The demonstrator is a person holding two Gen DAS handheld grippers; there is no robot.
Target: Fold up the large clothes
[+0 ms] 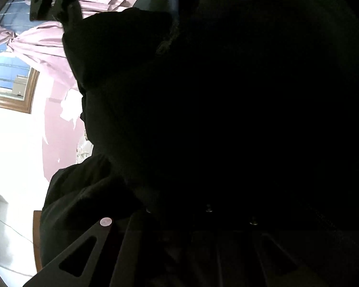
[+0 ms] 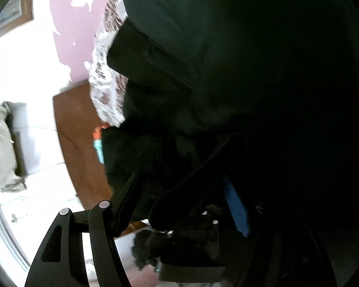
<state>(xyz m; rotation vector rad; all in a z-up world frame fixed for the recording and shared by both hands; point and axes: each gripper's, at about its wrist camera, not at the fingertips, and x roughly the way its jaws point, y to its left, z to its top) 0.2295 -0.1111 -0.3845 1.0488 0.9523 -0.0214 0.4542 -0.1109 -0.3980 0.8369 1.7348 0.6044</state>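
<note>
Dark garment (image 1: 203, 119) drapes over both cams, hiding most of each view. Left gripper (image 1: 193, 217) buried in cloth, fingers' state can't be told; right gripper (image 2: 179, 186) likewise swamped, blue pad (image 2: 235, 209) showing, w/ pink wall (image 2: 69, 35) & brown board (image 2: 81, 138) behind.

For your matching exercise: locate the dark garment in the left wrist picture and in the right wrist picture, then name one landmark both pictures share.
Left wrist view: the dark garment fills the centre and right, draped over the left gripper's fingers.
Right wrist view: it fills the upper centre and right, falling over the right gripper's fingers.
Shared landmark: the pink wall with peeling patches, left of the garment in both.
</note>
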